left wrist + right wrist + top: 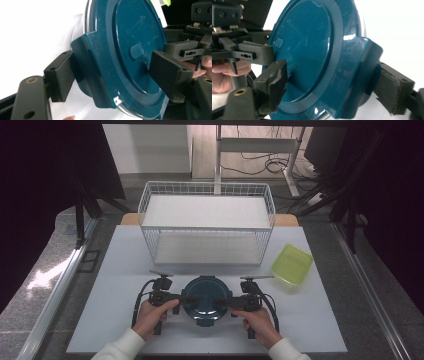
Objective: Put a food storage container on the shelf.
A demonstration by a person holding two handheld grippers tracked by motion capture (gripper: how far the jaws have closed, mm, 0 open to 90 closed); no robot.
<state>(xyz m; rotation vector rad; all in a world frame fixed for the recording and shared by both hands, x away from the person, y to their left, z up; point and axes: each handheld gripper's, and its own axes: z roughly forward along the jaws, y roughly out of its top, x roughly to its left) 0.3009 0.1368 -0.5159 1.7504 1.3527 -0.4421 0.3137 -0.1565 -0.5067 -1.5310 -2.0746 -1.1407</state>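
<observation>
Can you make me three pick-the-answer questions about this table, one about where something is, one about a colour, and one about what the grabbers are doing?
1. Where is the green box?
A. right of the rack
B. inside the rack
C. on the round lid

2. What colour is the round lid?
A. red
B. dark teal
C. yellow

3. How do the two grippers stand?
A. both far from the lid
B. one lies on the table
C. one on each side of the lid

Answers: 1 A, it sits on the table beside the rack. 2 B, both gripper views show teal. 3 C, left gripper and right gripper each straddle a side tab.
</observation>
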